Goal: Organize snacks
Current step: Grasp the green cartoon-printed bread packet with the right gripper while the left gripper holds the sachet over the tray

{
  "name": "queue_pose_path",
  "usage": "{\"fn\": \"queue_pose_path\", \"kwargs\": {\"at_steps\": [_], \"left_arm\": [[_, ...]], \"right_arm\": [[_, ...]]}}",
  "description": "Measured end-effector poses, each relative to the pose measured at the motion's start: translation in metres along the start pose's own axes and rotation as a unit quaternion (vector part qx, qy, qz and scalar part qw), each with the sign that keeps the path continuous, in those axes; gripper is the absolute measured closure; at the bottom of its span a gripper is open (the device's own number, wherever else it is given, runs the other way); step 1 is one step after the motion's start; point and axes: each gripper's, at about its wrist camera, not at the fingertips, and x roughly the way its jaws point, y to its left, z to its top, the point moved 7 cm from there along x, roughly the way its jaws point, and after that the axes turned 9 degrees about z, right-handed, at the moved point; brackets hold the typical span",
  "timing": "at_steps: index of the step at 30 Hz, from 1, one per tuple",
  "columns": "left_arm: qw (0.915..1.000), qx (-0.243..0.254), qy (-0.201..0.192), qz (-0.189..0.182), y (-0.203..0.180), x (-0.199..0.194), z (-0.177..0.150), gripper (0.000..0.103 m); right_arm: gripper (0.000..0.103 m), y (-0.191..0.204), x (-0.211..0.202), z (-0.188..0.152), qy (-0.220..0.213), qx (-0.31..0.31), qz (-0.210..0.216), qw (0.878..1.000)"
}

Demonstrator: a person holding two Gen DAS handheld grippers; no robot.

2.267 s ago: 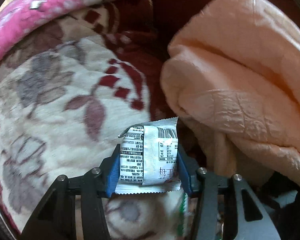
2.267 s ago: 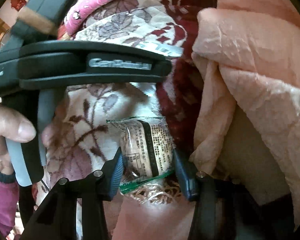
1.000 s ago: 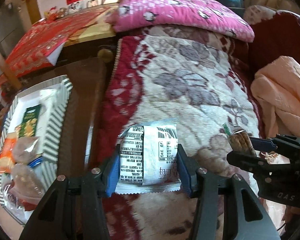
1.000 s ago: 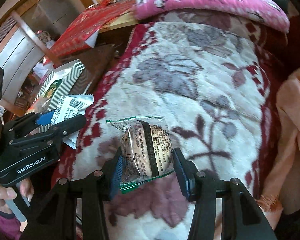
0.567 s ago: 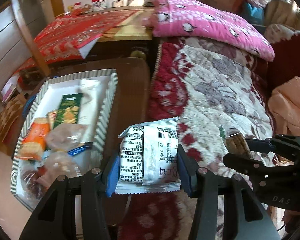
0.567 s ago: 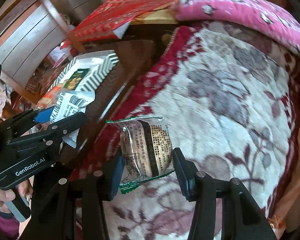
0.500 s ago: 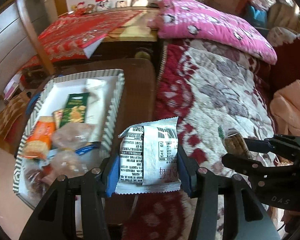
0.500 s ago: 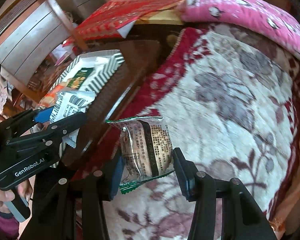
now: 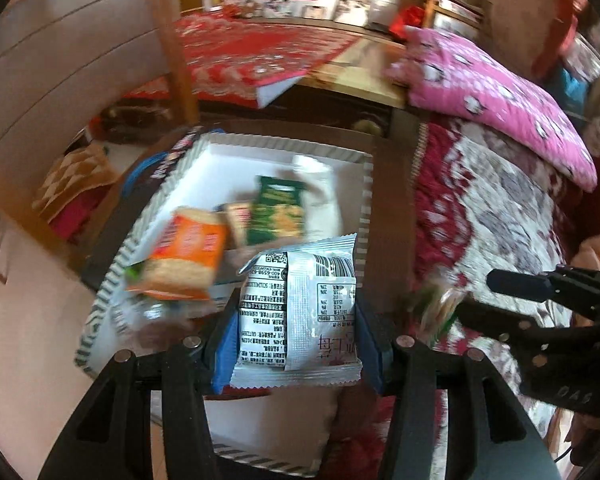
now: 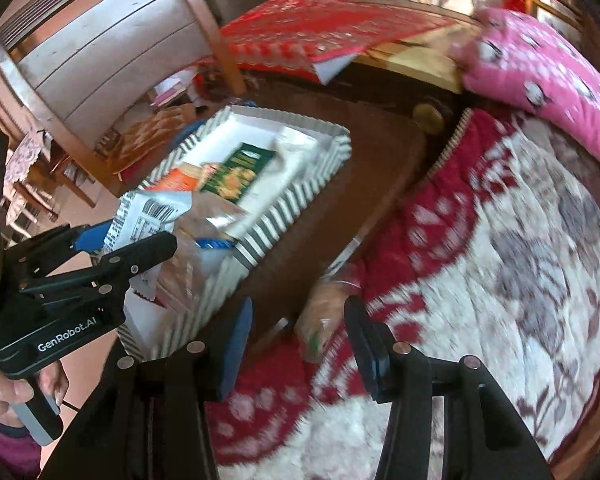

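We see a dark brown wooden table (image 10: 364, 184) mid-frame, its right edge against a red-and-cream floral blanket (image 10: 520, 264). The striped-rim white tray (image 9: 364, 216) holds an orange snack pack (image 9: 184, 256) and a green snack pack (image 9: 278, 212), upper half bare. Our left gripper (image 9: 296, 332) is clamped on a silver printed snack packet (image 9: 300, 304) over the tray's lower end. Our right gripper (image 10: 296, 332) gapes wide; a blurred clear-wrapped snack (image 10: 326, 312) sits between its fingers, contact unclear.

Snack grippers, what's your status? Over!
Left gripper shut on white packet, above striped tray. Right gripper open, clear packet loose between its jaws, short of the tray. Tray part full, room left.
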Motion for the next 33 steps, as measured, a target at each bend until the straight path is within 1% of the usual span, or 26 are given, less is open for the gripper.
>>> {"fn": "queue_pose_path", "kwargs": {"at_steps": [3,6,9,12,13,14,15,16,18,19,20,22,24,27,30,32,33], "left_arm": [[0.9996,-0.023,0.011,0.011,0.023,0.008,-0.003,0.053],[0.9991,-0.037,0.019,0.012,0.035,0.014,-0.006,0.053],[0.9988,-0.042,0.024,0.012,0.039,0.020,-0.008,0.053],[0.9987,-0.044,0.026,0.008,0.037,0.023,-0.009,0.053],[0.9987,-0.043,0.027,0.006,0.035,0.024,-0.008,0.053],[0.9987,-0.042,0.028,0.005,0.033,0.025,-0.008,0.053],[0.9988,-0.040,0.028,0.004,0.032,0.026,-0.008,0.053],[0.9988,-0.039,0.029,0.004,0.031,0.026,-0.009,0.053],[0.9988,-0.037,0.031,0.003,0.029,0.027,-0.010,0.053],[0.9988,-0.037,0.032,0.003,0.029,0.028,-0.010,0.053],[0.9988,-0.037,0.033,0.003,0.029,0.028,-0.011,0.053],[0.9987,-0.037,0.035,0.002,0.030,0.030,-0.012,0.053],[0.9985,-0.040,0.038,0.000,0.033,0.031,-0.012,0.053],[0.9982,-0.044,0.039,-0.001,0.036,0.032,-0.012,0.053],[0.9980,-0.047,0.043,-0.002,0.037,0.035,-0.012,0.053],[0.9978,-0.049,0.044,-0.002,0.036,0.036,-0.012,0.053],[0.9978,-0.050,0.045,-0.002,0.036,0.036,-0.012,0.053]], "right_arm": [[0.051,0.009,0.008,0.010,0.003,-0.017,-0.002,1.000],[0.051,0.001,0.011,0.009,0.001,-0.005,-0.007,1.000],[0.051,-0.023,0.011,0.000,0.005,0.029,-0.018,0.999],[0.049,-0.047,0.013,-0.013,0.011,0.081,0.002,0.997],[0.047,-0.048,0.014,-0.015,0.009,0.081,0.010,0.997],[0.037,-0.046,0.016,-0.018,0.010,0.077,0.018,0.997],[0.029,-0.044,0.020,-0.021,0.015,0.071,0.021,0.997],[0.028,-0.043,0.026,-0.025,0.026,0.064,0.014,0.998],[0.028,-0.043,0.040,-0.034,0.053,0.053,-0.021,0.997],[0.029,-0.045,0.045,-0.036,0.060,0.051,-0.034,0.996],[0.029,-0.046,0.049,-0.036,0.061,0.050,-0.041,0.996],[0.029,-0.046,0.055,-0.038,0.064,0.046,-0.039,0.996],[0.029,-0.039,0.060,-0.039,0.081,0.009,-0.028,0.996],[0.028,-0.025,0.060,-0.038,0.097,-0.080,-0.014,0.992],[0.022,-0.021,0.061,-0.036,0.126,-0.163,-0.015,0.978],[0.021,-0.020,0.065,-0.037,0.149,-0.196,-0.020,0.969],[0.021,-0.019,0.068,-0.037,0.161,-0.219,-0.023,0.962]]}}
